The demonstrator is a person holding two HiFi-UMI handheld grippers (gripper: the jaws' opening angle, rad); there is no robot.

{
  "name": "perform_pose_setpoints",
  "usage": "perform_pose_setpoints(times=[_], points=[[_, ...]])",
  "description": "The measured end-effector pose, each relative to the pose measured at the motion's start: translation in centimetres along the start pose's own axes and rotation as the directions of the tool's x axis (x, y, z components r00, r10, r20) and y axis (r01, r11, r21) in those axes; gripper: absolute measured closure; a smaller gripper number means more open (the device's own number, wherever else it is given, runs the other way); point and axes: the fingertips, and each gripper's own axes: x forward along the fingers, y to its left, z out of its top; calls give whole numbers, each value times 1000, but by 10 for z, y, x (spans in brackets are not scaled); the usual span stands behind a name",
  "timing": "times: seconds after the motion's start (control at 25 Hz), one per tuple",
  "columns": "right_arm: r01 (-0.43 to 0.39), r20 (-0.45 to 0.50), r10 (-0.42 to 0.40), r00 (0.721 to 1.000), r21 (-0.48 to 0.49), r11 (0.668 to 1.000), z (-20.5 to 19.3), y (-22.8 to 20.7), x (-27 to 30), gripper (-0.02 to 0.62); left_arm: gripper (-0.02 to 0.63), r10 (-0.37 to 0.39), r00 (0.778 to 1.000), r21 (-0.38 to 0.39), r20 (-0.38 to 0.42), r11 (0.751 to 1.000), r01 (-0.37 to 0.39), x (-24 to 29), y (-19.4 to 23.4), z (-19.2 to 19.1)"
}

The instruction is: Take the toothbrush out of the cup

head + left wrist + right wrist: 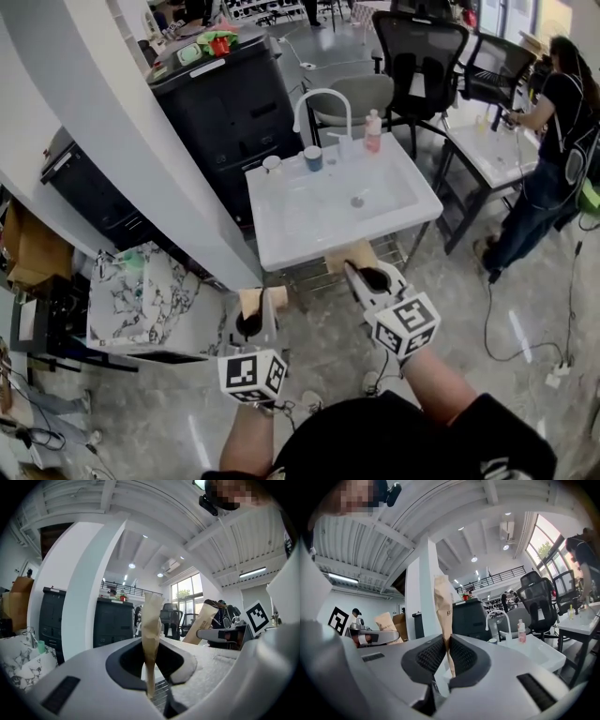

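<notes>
A blue cup (312,157) stands at the back rim of a white sink (281,246), next to a small white cup (272,164). The toothbrush is too small to make out. Both grippers hang level in front of the sink. My left gripper (262,297) is short of the sink's near left corner. My right gripper (349,255) is at its front edge. Each has tan fingers pressed flat together, with nothing between them, as seen on the left gripper (152,603) and the right gripper (442,587). The cup (492,641) shows small beside the faucet.
A curved white faucet (323,98) and a pink bottle (372,131) stand behind the basin. A white pillar (122,122) and a black cabinet (225,103) lie to the left. Office chairs (417,56) are behind. A person (548,141) works at another white sink (487,155) on the right.
</notes>
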Motion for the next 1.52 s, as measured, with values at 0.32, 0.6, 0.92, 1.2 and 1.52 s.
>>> perform_pose_setpoints(times=[0.32,0.6,0.92,1.2,1.52], points=[[61,3,-61,998,3,998,3,20,-5,569,569,-50,999,-29,8,998,50,-10,14,6],[85,-3,-85,996,4,996,-1,32,-12,569,569,-79,997,-28,8,996,79,-19,17,6],[84,-4,-84,996,13,996,-4,36,-19,571,569,-88,996,-20,5,996,88,-25,13,7],[87,7,-87,996,26,996,-2,28,-23,571,569,-90,996,-10,2,996,90,-24,6,8],[84,5,-84,996,42,996,-6,24,-20,571,569,-81,997,-12,-2,997,81,-21,8,6]])
